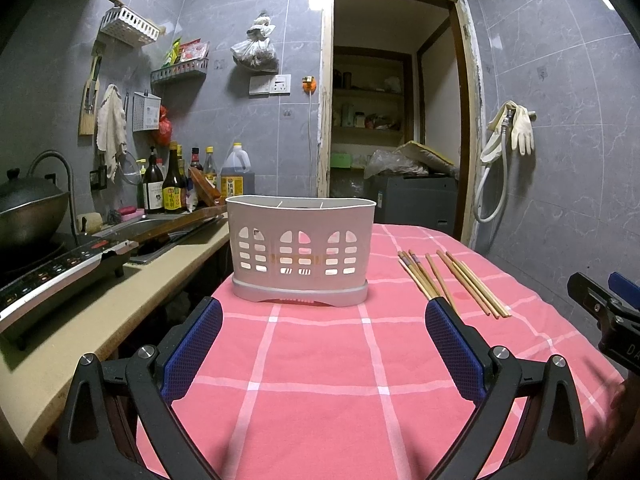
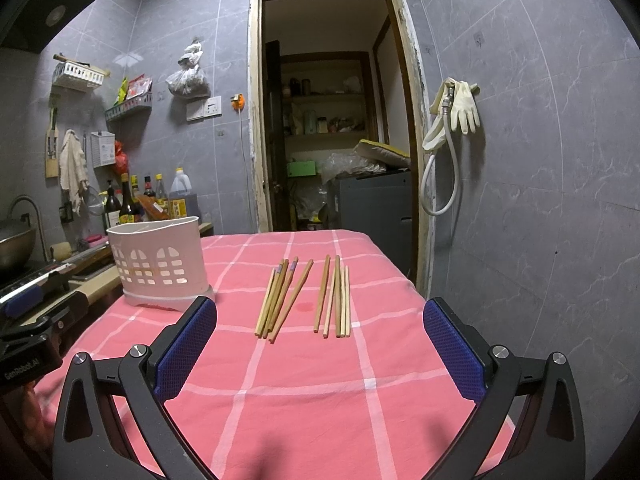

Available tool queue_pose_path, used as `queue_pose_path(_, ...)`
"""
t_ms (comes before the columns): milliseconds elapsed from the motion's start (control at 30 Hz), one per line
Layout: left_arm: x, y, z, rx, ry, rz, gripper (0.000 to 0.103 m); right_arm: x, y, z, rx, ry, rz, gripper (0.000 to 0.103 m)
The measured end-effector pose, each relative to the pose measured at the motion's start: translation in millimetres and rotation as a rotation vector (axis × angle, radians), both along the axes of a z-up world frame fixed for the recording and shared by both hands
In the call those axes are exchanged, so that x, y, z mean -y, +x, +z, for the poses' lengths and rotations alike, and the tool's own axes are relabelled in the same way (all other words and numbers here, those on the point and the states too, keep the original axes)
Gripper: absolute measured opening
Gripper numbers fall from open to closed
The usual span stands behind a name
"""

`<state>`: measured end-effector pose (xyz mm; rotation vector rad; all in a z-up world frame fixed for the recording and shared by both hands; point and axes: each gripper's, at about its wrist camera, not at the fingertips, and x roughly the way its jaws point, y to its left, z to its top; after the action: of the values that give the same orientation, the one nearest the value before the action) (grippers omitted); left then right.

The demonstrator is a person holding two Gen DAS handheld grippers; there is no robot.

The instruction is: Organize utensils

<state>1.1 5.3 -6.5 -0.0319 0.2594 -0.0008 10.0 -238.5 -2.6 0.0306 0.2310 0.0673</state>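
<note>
A white slotted utensil holder (image 1: pixel 301 254) stands upright on the pink checked tablecloth (image 1: pixel 320 360), straight ahead of my left gripper (image 1: pixel 323 312), which is open and empty and hovers short of it. Several wooden chopsticks (image 1: pixel 452 282) lie flat to the holder's right. In the right wrist view they form two loose bundles, a left one (image 2: pixel 282 298) and a right one (image 2: pixel 336 298), ahead of my open, empty right gripper (image 2: pixel 320 316). The holder (image 2: pixel 160 264) stands at the left there.
A kitchen counter (image 1: pixel 132 292) runs along the table's left side with an induction cooker (image 1: pixel 60 272), a wok (image 1: pixel 28 208), a sink and sauce bottles (image 1: pixel 172 184). A doorway (image 1: pixel 392 112) opens behind the table. A tiled wall (image 2: pixel 540 200) with gloves is at right.
</note>
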Motion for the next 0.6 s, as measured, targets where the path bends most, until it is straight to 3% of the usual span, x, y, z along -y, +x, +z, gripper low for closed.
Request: queue_pose_path(600, -0.6, -1.4, -3.8, -0.004, 0.000, -0.001, 0.099, -0.5, 0.8, -0.2, -0.003, 0.001, 0.000, 0.103)
